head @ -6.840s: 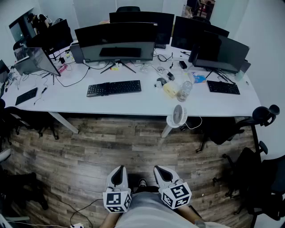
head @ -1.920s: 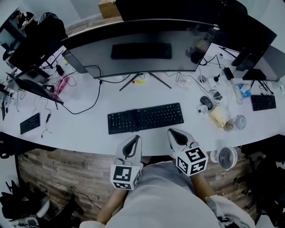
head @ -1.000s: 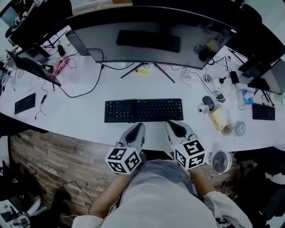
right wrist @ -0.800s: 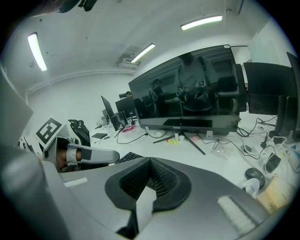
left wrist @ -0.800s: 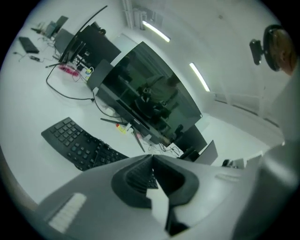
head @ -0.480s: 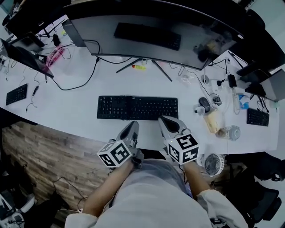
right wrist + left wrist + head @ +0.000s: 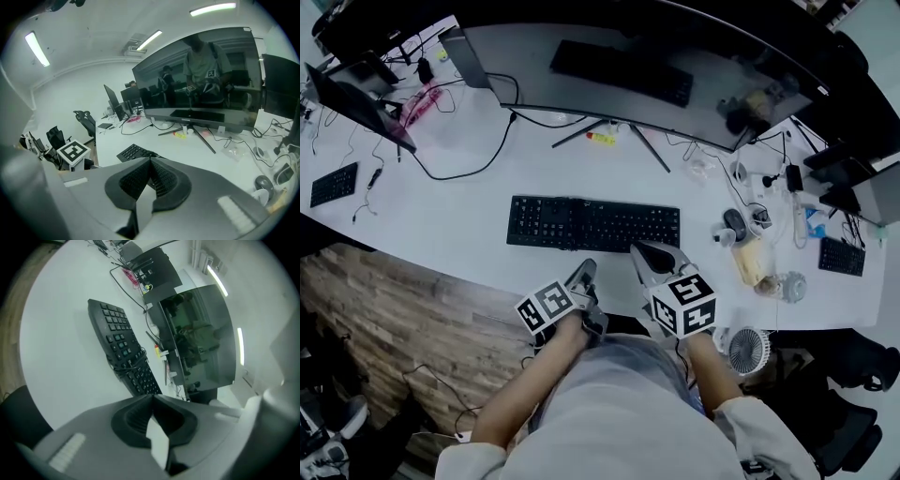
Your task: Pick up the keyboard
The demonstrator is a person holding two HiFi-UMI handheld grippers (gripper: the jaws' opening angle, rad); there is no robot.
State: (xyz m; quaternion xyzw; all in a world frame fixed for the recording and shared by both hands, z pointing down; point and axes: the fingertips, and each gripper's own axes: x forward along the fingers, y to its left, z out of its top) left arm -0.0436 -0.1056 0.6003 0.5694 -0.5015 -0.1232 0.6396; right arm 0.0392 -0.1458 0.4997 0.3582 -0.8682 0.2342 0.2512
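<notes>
The keyboard (image 7: 593, 224) lies flat on the white surface (image 7: 469, 216), just in front of the stand of the curved monitor (image 7: 619, 80) and parallel to the screen. Both tools sit on its far side from the monitor, at the surface's edge: the left tool (image 7: 584, 269) has its jaws pressed together on nothing, and the right tool (image 7: 644, 250) likewise, tips just short of the keys. To do the reach well, I judge each tool should spread its jaws before closing in, then pinch the long edge farthest from the monitor, one toward each end, so the board lifts level rather than tipping. Counted: two tools, one curved monitor, three keyboards (the target, plus one far out to each side of the monitor), one small fan (image 7: 750, 349)
</notes>
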